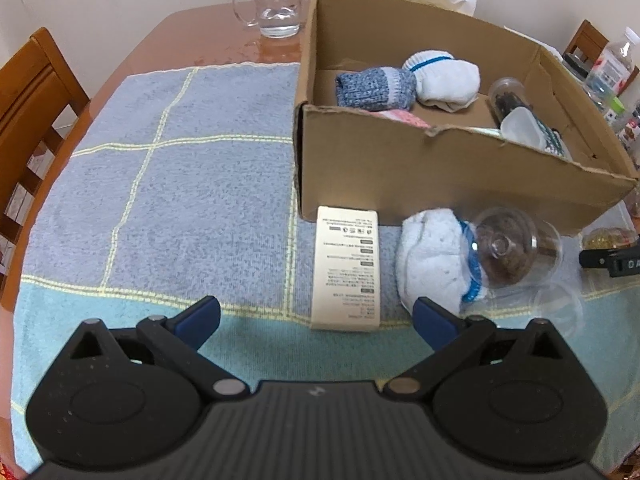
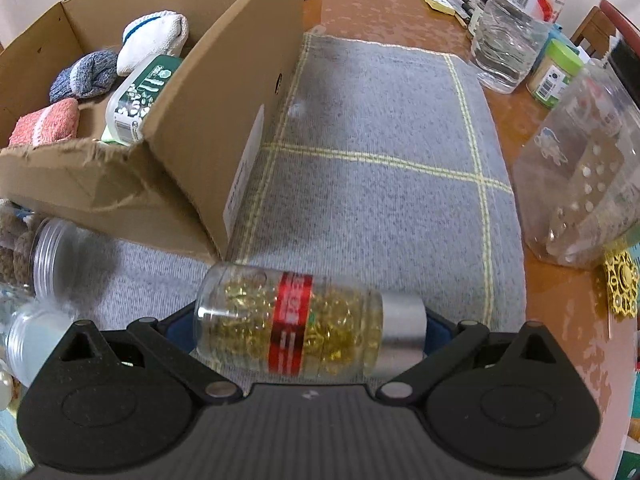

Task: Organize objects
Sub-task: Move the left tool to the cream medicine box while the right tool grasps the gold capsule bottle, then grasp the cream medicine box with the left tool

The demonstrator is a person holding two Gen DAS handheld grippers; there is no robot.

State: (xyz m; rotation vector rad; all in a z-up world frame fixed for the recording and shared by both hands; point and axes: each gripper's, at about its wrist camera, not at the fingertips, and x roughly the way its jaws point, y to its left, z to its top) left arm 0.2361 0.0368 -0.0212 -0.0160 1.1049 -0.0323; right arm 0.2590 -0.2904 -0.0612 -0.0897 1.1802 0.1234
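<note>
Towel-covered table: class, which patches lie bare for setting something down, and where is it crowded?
Bare: the towel left of the cardboard box, and the towel strip between the box and the clear bottles. Crowded: in front of the box, where the white carton, rolled sock and clear jar lie.

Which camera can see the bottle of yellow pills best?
The right wrist view: the pill bottle lies sideways between the right gripper's fingers, close and whole. The left wrist view catches only a golden sliver at its right edge.
</note>
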